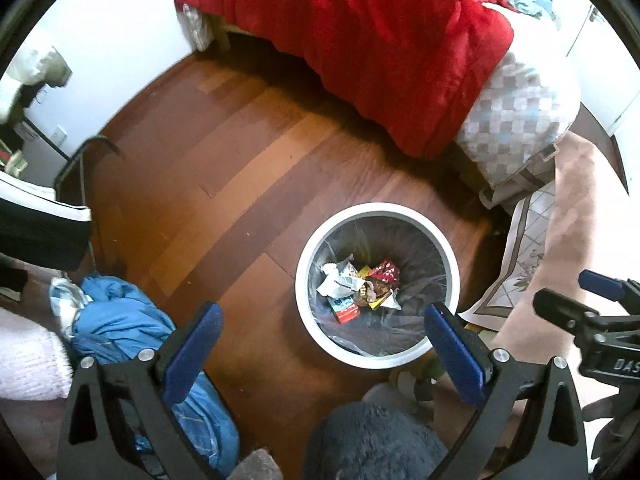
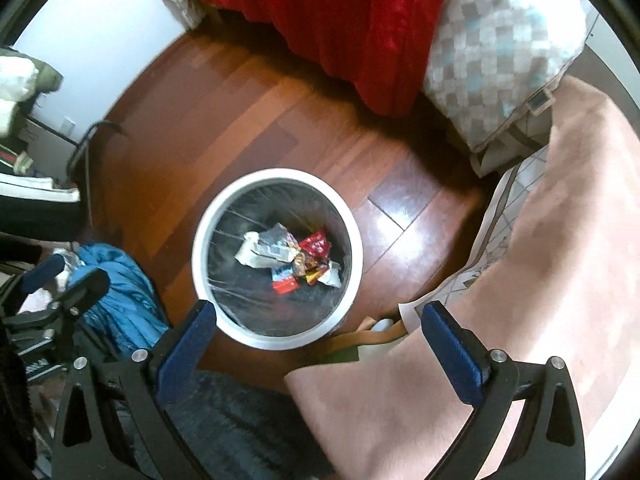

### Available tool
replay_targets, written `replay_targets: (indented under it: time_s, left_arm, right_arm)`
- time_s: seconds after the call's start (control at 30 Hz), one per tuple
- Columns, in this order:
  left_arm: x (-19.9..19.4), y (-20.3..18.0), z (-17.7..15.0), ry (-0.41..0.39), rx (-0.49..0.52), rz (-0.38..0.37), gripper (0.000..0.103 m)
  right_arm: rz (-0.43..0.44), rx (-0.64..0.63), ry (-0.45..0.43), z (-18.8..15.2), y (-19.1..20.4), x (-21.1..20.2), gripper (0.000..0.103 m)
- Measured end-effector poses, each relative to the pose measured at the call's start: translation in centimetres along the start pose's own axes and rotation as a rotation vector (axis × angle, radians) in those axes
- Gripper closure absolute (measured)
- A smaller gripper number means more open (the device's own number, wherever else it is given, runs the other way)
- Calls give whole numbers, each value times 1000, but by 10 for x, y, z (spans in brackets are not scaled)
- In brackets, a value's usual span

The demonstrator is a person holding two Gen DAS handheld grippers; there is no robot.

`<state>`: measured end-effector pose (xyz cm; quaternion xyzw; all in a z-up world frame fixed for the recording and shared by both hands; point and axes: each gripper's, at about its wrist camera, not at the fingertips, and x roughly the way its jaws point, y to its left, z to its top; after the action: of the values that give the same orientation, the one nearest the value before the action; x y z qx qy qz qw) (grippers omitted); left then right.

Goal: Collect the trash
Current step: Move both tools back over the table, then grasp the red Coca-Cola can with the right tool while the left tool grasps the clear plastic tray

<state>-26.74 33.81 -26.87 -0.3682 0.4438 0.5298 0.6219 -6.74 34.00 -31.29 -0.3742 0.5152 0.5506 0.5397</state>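
Note:
A round white trash bin [image 1: 306, 300] with a clear liner stands on the wooden floor; it also shows in the right wrist view [image 2: 204, 276]. Several crumpled wrappers [image 1: 360, 286] lie at its bottom, and they show in the right wrist view too [image 2: 290, 256]. My left gripper [image 1: 322, 322] is open and empty, held above the bin's near rim. My right gripper [image 2: 318, 320] is open and empty, above the bin's near right side. The right gripper shows at the right edge of the left wrist view [image 1: 576, 296]. The left gripper shows at the left edge of the right wrist view [image 2: 66, 276].
A bed with a red blanket [image 1: 380, 48] and a checked quilt [image 1: 516, 120] stands behind the bin. A blue garment [image 1: 120, 328] lies on the floor at left. A pink rug [image 2: 540, 280] lies at right. A dark fluffy cushion [image 1: 372, 440] is under the grippers.

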Motion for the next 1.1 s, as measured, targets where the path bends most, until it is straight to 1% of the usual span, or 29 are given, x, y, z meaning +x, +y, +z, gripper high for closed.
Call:
replay_targets:
  time_s: [0.1,0.23,0.33,0.4,0.47,0.5,0.6,0.7,0.73,0.8,0.83,0.87,0.9,0.97,1.07,1.1]
  left_arm:
    - [-30,-7,-5,-45,20,14,0]
    - [-71,-23,-8,-94,28,47,0]
    - [-101,-42,-12,-164,38,38,0]
    - [-113,-57,-13,-189,44,23,0]
    - [-123,-80,-12,-213,66,2,0]
    - [-127,-94,-13,-225,81,-4,0]
    - [-129,-143,-14,-244,128,-31,0]
    - [-119,-209,-18,-228,187,-72,0]
    - [-113,-235,-20,-220,207,-86,0]
    - [-103,-283,-26,-202,245,-103,0]
    - [-97,-308,-30,-194,269,-114,0]
    - [-85,-342,-36,-172,307,-127,0]
    - [-80,-362,-39,-154,332,-127,0]
    - [-62,-409,-47,-121,381,-126,0]
    - [-35,-477,-57,-75,433,-119,0]
    - [-31,-490,-60,-69,443,-119,0]
  right_arm:
    - [16,-2,-51,-8,1,-30,0]
    - [93,26,-131,-22,-6,-79,0]
    - [154,55,-195,-37,-18,-119,0]
    - [181,74,-227,-44,-28,-139,0]
    - [194,101,-267,-57,-46,-165,0]
    - [195,112,-278,-60,-54,-172,0]
    - [183,166,-307,-79,-92,-197,0]
    - [120,231,-316,-100,-143,-215,0]
    - [84,264,-316,-111,-169,-222,0]
    - [27,310,-311,-126,-206,-228,0]
    - [-28,345,-301,-137,-236,-233,0]
    - [-60,373,-295,-144,-255,-236,0]
    - [-108,424,-284,-157,-289,-239,0]
    - [-168,454,-241,-175,-339,-240,0]
    - [-322,455,-149,-195,-412,-239,0]
    - [-361,443,-125,-197,-428,-237,0]
